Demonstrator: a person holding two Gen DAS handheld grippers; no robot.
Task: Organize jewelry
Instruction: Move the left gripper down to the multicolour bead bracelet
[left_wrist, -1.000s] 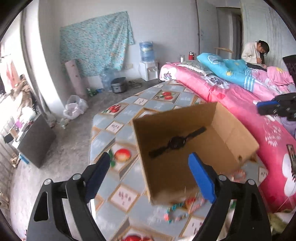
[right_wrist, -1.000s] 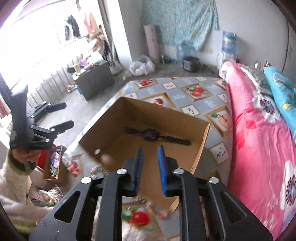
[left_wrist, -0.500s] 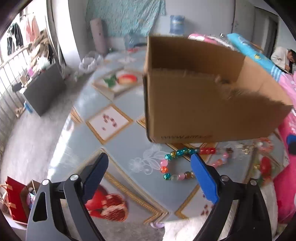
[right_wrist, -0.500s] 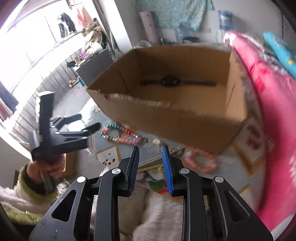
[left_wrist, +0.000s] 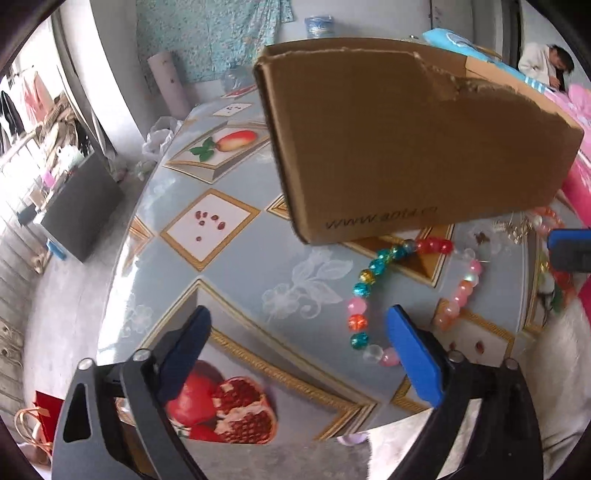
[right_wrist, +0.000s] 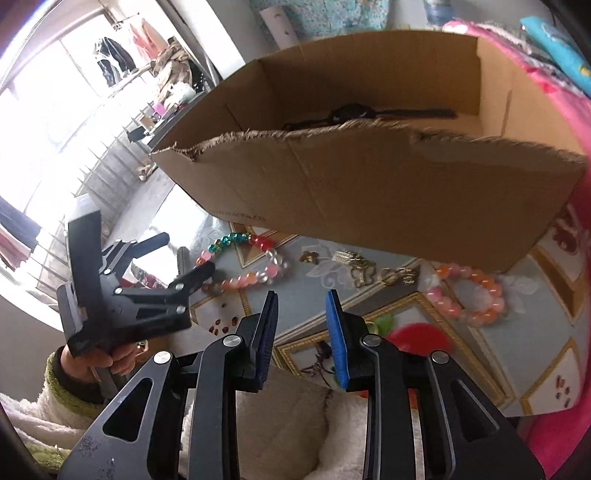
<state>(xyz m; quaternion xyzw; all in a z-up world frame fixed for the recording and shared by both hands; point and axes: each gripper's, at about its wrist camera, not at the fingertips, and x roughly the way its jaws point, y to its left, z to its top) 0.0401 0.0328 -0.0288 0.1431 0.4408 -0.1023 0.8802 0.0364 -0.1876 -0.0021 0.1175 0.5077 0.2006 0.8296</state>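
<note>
Both grippers have dropped lower and closer to the table since a moment ago, so the cardboard box (left_wrist: 413, 140) now fills more of each view.

Left gripper (left_wrist: 297, 339) stands with its blue pads spread wide and nothing between them, low over the patterned tablecloth (left_wrist: 221, 258); a multicoloured bead bracelet (left_wrist: 373, 273) lies on the cloth just ahead of its right pad, its far end touching the foot of the box; right gripper (right_wrist: 301, 325) has its pads a narrow way apart, holding nothing; ahead of it on the cloth lie small gold trinkets (right_wrist: 364, 267) and, to the right, a pink and orange bead bracelet (right_wrist: 469, 295), both near the box wall; inside the box a black watch (right_wrist: 351, 110) lies flat on the bottom, partly hidden by the torn front edge.
</note>
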